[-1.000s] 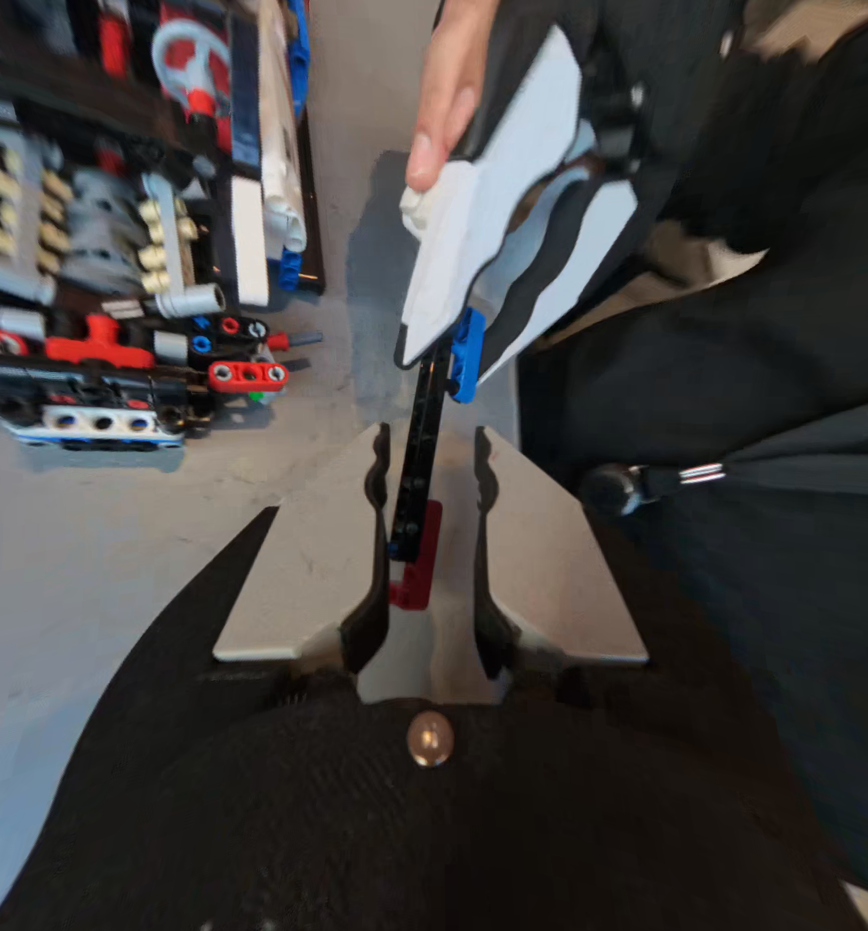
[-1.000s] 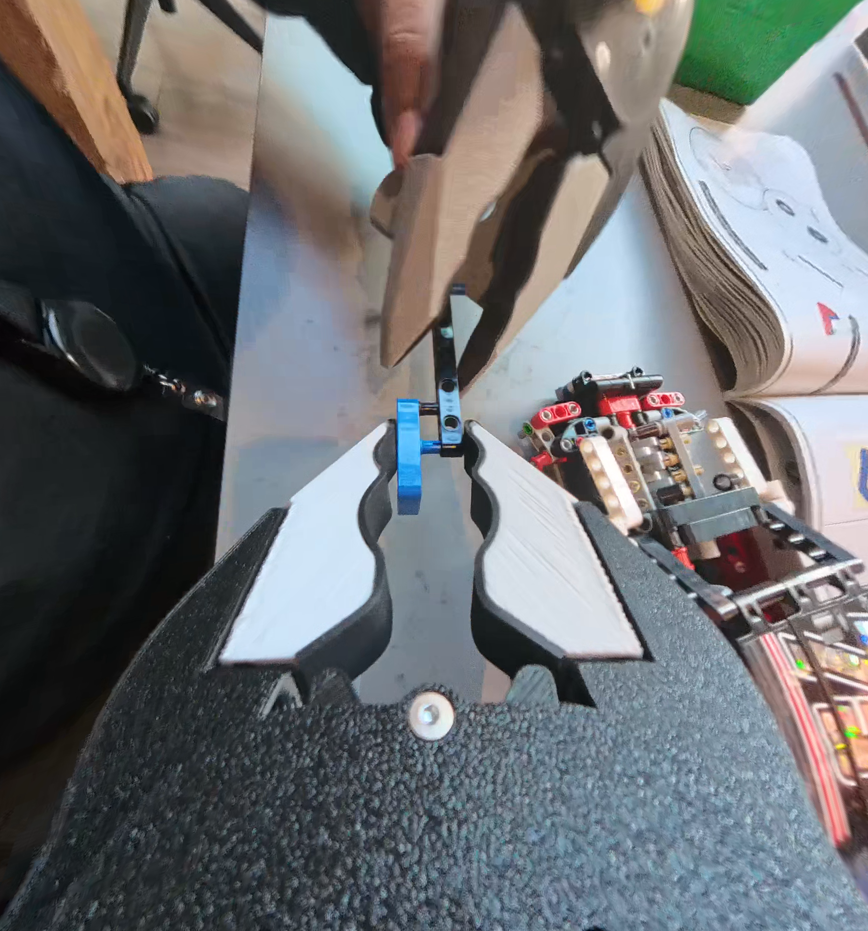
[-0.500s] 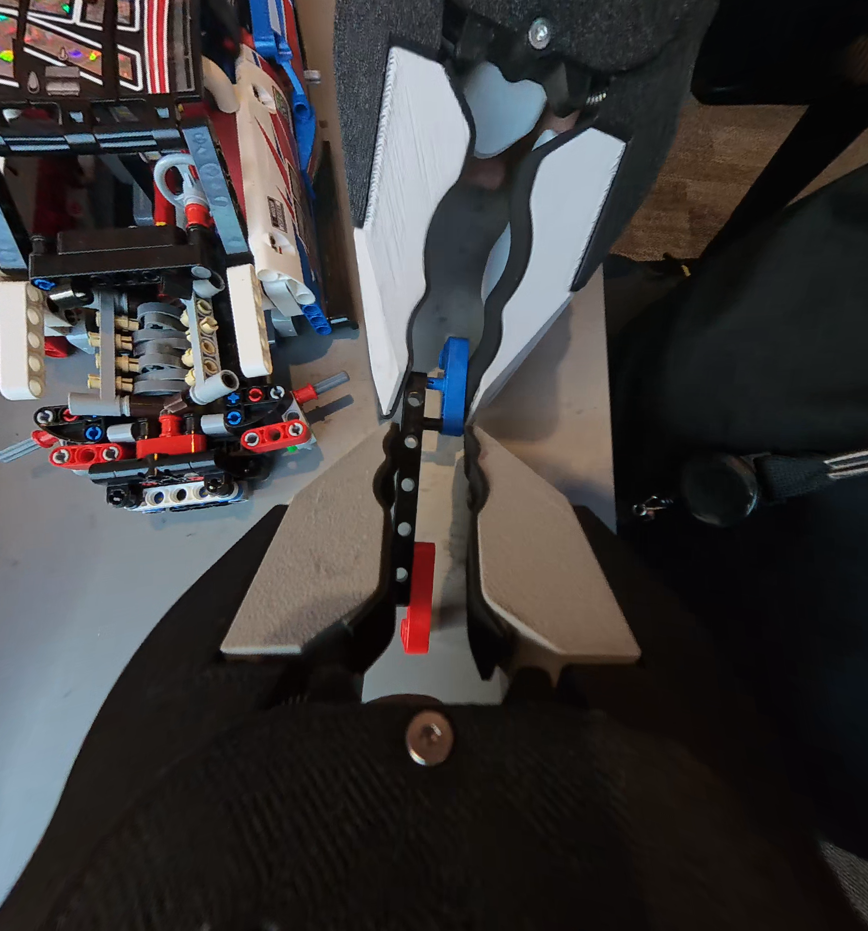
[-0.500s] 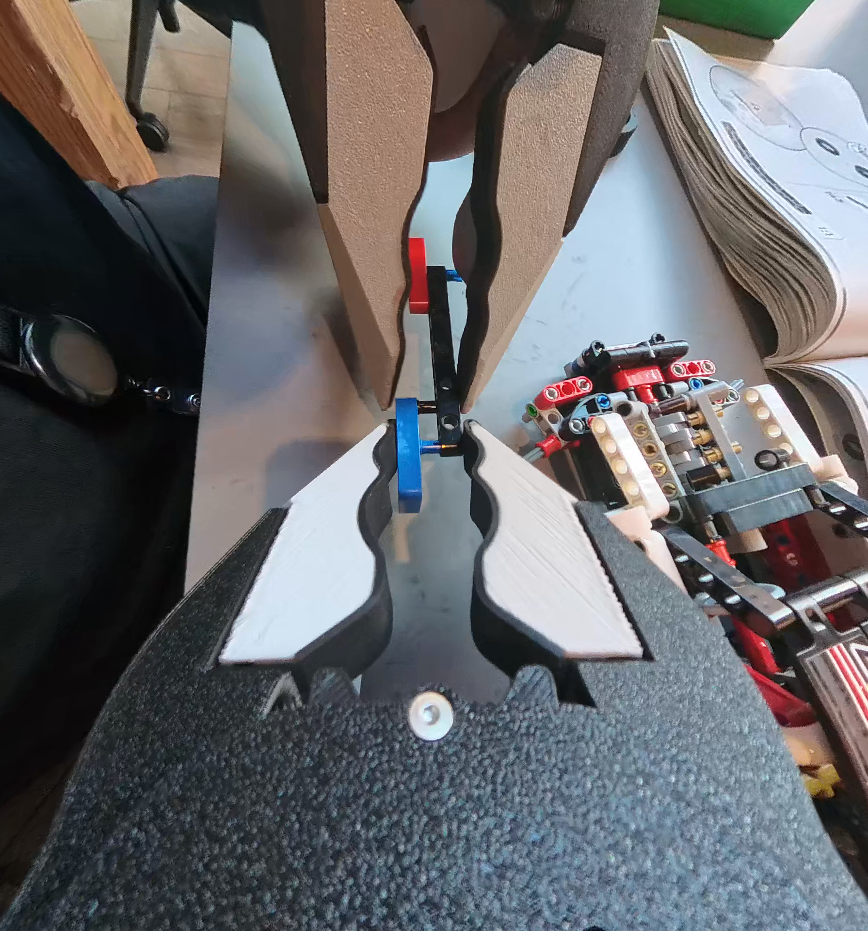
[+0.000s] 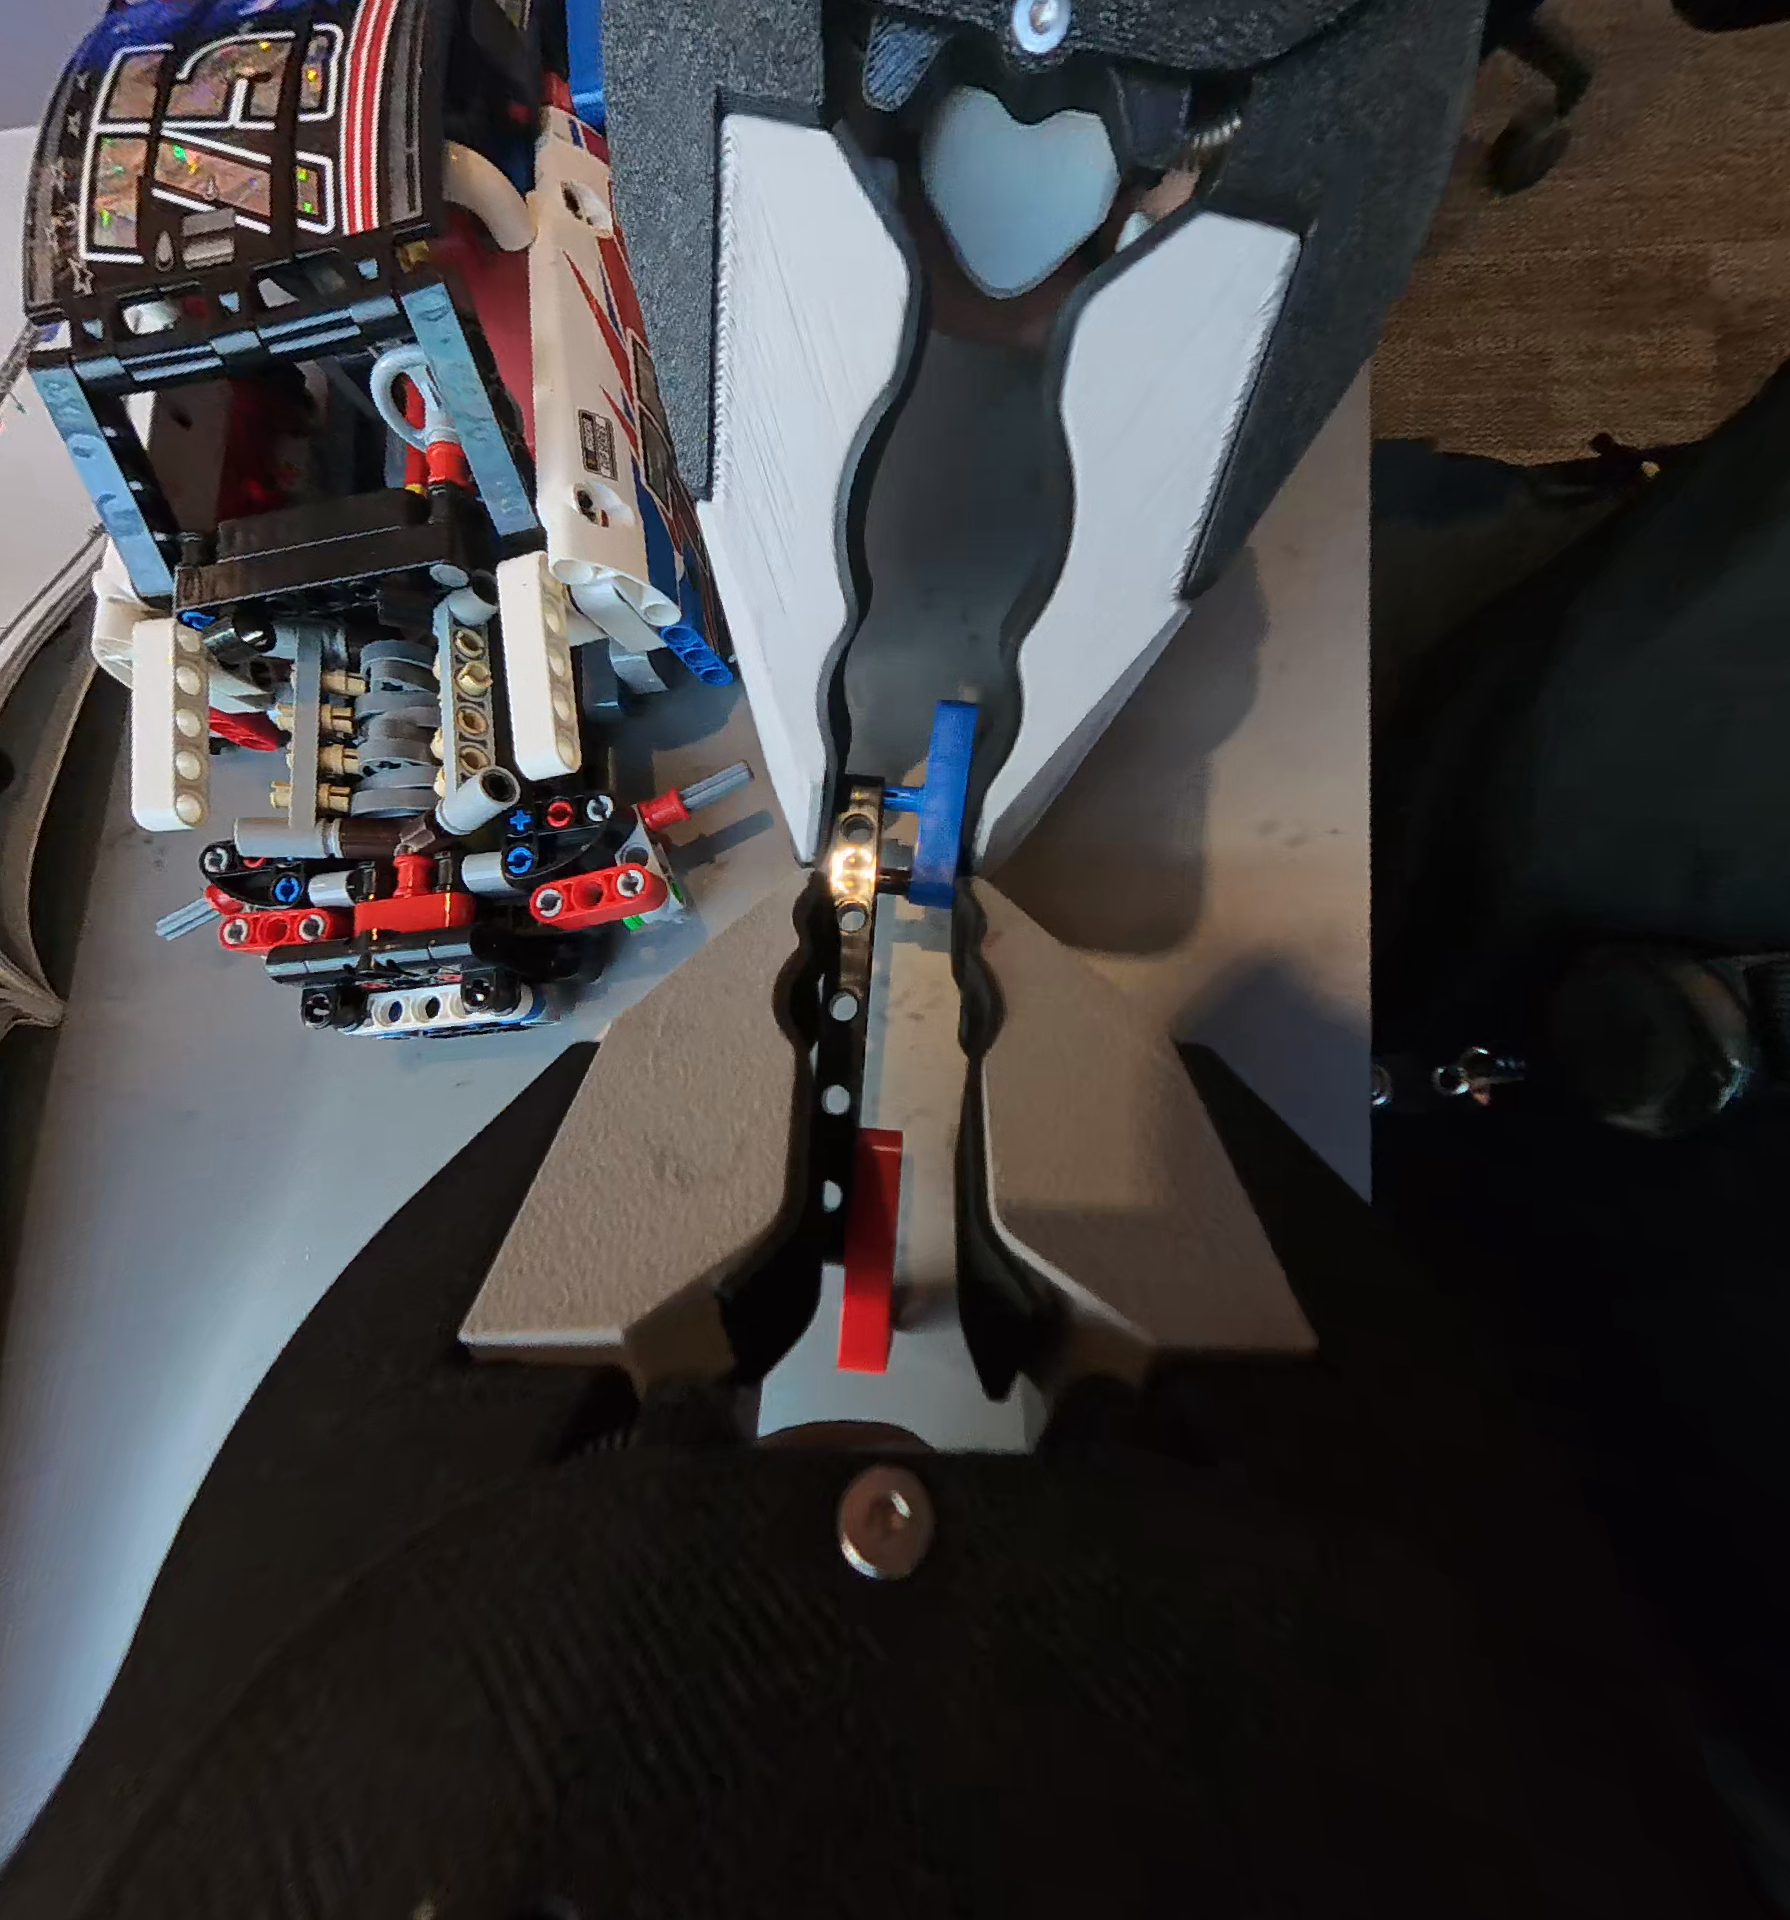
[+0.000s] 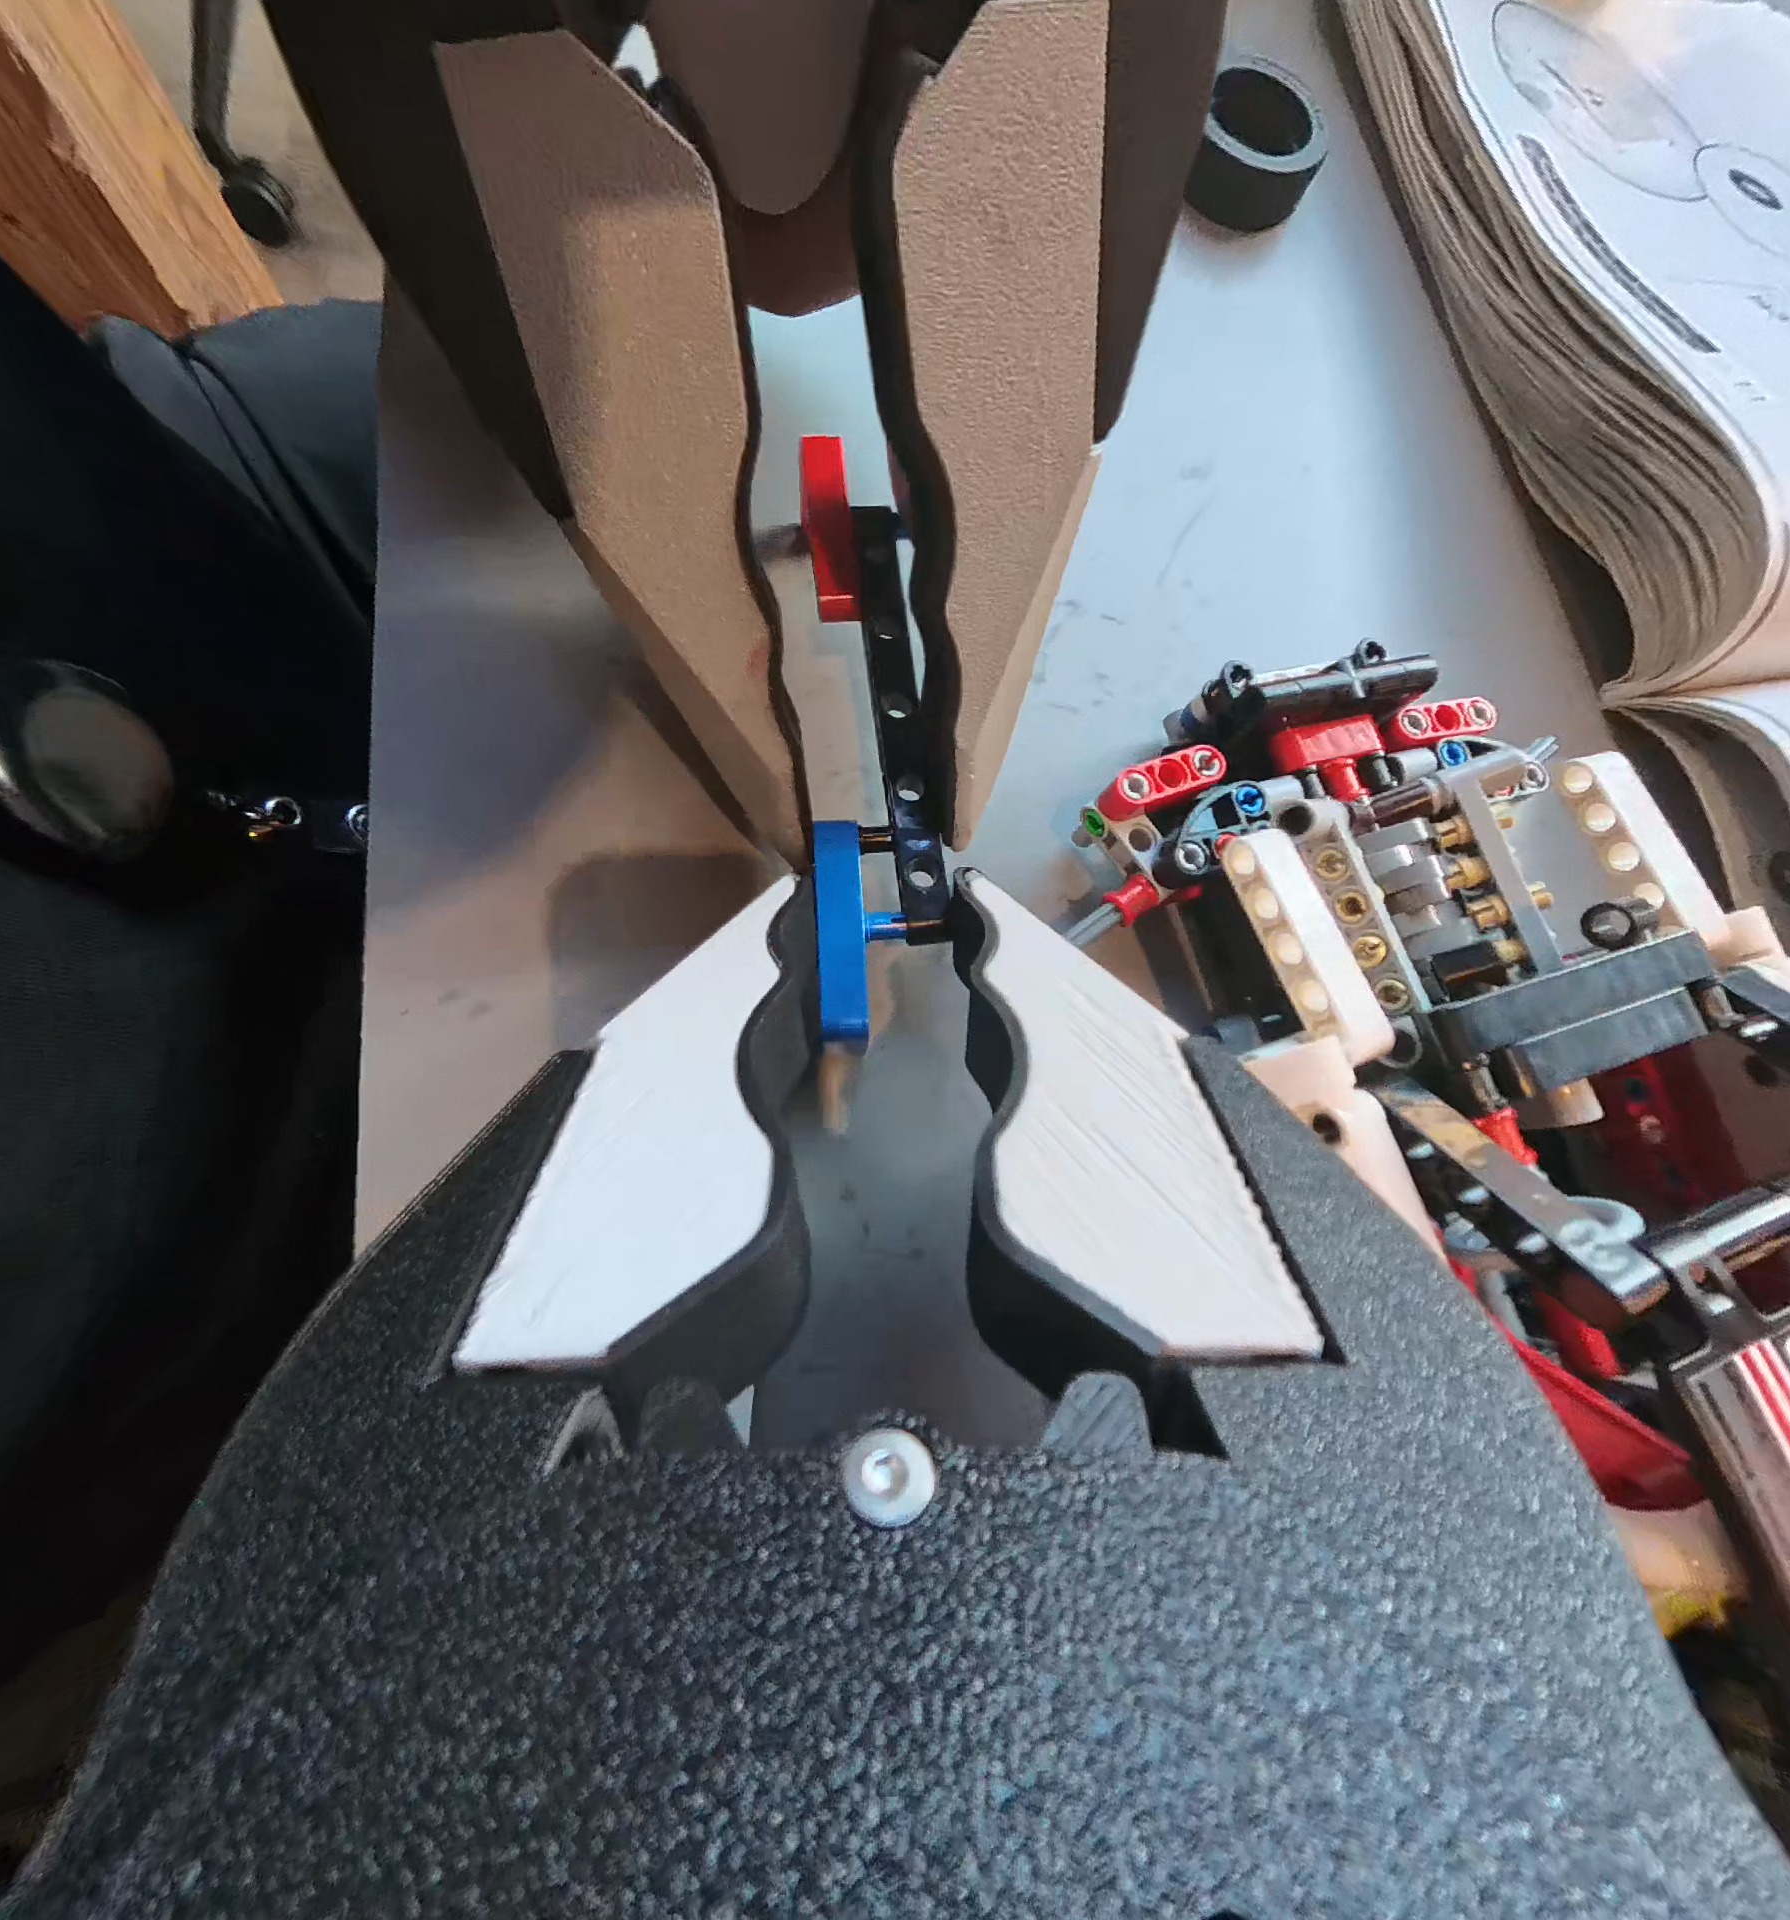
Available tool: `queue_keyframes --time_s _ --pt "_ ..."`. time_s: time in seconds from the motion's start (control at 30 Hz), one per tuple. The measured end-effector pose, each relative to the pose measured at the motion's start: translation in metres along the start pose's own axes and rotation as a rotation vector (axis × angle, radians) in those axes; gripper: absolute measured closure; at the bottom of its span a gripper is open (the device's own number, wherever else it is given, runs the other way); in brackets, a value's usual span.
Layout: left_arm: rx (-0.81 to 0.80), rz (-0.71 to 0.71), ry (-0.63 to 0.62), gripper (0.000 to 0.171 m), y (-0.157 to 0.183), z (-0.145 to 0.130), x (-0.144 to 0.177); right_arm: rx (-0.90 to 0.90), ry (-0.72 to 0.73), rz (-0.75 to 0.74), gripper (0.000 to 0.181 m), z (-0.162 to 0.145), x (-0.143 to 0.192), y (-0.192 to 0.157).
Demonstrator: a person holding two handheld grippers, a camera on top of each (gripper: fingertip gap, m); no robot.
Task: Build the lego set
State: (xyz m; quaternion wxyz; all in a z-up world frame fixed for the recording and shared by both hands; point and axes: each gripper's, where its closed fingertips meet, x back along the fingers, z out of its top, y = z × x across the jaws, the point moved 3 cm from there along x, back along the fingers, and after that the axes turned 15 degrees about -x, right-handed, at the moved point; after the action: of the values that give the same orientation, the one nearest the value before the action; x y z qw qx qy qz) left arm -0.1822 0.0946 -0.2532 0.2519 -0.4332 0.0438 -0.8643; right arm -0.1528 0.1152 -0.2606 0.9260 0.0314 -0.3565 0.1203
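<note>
My left gripper (image 5: 886, 899) is shut on a long black beam (image 5: 839, 1039) that lies along its left finger, with a red piece (image 5: 870, 1247) on the beam near the gripper's base. A blue piece (image 5: 943, 790) sits on pins at the beam's far end. My right gripper (image 6: 875, 888), with white fingers, faces the left gripper tip to tip and is shut across the blue piece (image 6: 841, 935) and the beam's end (image 6: 922, 883). In the right wrist view the left gripper (image 6: 875, 842) comes in from the top, with the red piece (image 6: 826, 530) between its fingers.
A part-built lego car (image 5: 351, 623) stands on the grey table (image 5: 247, 1195) to my left; it is at the right in the right wrist view (image 6: 1390, 935). An open instruction book (image 6: 1649, 312) and a black ring (image 6: 1255, 145) lie beyond it. The table edge and a person's dark clothing (image 5: 1649, 727) are close by. Less than 4 cm separates the two grippers' tips.
Both grippers have turned from a tilted pose to face each other tip to tip over the table. The hand seen a second ago is out of view. Both grips are unchanged.
</note>
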Motion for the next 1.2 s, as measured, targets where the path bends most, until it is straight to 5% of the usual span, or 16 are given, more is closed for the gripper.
queue_keyframes --time_s 0.47,0.57,0.9,1.03,1.2 --pt "-0.025 -0.184 0.082 0.152 0.004 -0.002 0.004 0.041 0.029 0.027 0.156 0.000 -0.001 -0.007" --pt "-0.094 -0.219 0.008 0.153 0.009 -0.012 -0.001 0.031 0.029 0.057 0.156 0.000 0.001 -0.009" --pt "-0.163 -0.183 0.019 0.166 0.003 -0.011 0.002 0.039 0.041 0.086 0.153 0.000 0.003 -0.012" --pt "-0.209 -0.166 0.010 0.166 0.004 -0.008 0.003 0.005 0.062 0.050 0.138 0.001 0.006 -0.009" --pt "-0.174 -0.153 0.025 0.166 0.000 -0.008 0.004 0.025 0.088 0.005 0.155 0.002 0.009 -0.010"
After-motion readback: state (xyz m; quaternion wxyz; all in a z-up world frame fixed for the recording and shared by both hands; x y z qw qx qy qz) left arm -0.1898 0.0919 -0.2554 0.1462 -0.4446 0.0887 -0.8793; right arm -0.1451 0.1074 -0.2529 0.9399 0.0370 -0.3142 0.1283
